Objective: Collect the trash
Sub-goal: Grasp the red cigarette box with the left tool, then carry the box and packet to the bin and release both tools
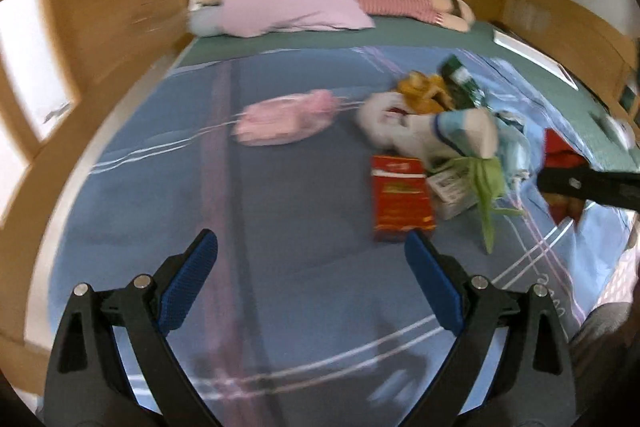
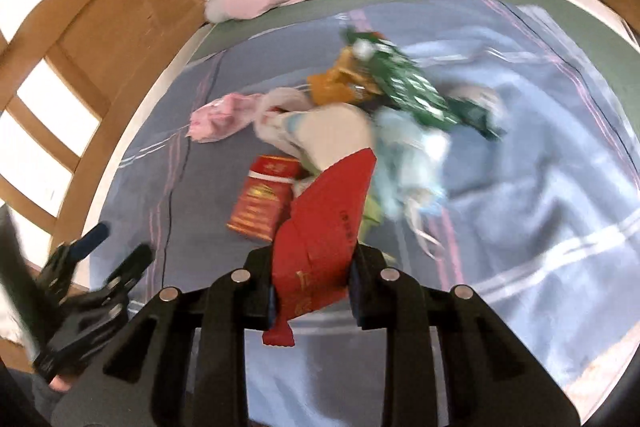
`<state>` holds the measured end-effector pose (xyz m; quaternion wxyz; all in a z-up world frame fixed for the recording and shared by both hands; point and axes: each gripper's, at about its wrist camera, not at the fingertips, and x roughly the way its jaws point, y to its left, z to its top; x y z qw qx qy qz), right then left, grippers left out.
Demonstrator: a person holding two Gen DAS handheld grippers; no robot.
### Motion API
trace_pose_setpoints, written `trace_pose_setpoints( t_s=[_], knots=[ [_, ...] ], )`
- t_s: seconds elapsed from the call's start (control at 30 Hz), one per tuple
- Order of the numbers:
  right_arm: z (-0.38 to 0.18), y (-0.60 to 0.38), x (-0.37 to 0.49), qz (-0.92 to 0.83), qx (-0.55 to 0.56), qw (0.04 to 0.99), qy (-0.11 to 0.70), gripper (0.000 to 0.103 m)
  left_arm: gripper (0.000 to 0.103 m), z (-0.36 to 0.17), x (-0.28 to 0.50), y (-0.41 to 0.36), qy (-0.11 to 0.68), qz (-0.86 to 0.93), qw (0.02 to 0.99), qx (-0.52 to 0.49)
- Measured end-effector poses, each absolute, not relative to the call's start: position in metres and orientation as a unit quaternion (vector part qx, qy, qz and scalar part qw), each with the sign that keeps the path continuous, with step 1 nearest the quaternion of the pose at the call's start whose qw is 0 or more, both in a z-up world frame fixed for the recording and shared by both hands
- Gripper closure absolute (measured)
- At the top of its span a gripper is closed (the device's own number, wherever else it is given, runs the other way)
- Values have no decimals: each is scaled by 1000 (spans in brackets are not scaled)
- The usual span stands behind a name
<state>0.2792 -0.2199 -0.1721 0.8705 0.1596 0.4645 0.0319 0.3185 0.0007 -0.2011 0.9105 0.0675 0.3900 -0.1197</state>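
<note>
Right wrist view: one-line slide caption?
Right gripper clamps a crumpled red plastic wrapper above a blue striped bedspread strewn with trash; open left gripper at left.

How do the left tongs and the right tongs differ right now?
The left tongs are spread wide and hold nothing; the right tongs are closed on a red wrapper. The left tongs point at bare blanket beside the red box; the right tongs aim toward the trash pile. Both hover over the bed.

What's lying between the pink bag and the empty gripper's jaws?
Nothing. In the left wrist view, only bare blue blanket stretches from the open left gripper up to the pink bag. The red box sits off to the right.
</note>
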Motion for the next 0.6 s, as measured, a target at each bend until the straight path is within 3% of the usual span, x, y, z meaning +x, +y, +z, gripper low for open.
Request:
trace_pose_setpoints(
  t_s=[0.4, 0.43, 0.57, 0.6],
  knots=[
    [-188, -286, 244, 11, 240, 860, 451, 75, 10, -273, 368, -80, 450, -149, 873, 112],
    [-188, -287, 242, 11, 242, 860, 450, 75, 14, -278, 372, -80, 457, -146, 870, 110],
    [-186, -289, 242, 14, 244, 861, 446, 75, 47, -281, 376, -76, 457, -148, 872, 94],
    [-185, -289, 241, 15, 243, 862, 445, 75, 47, -279, 376, -76, 457, -147, 872, 97]
  ],
)
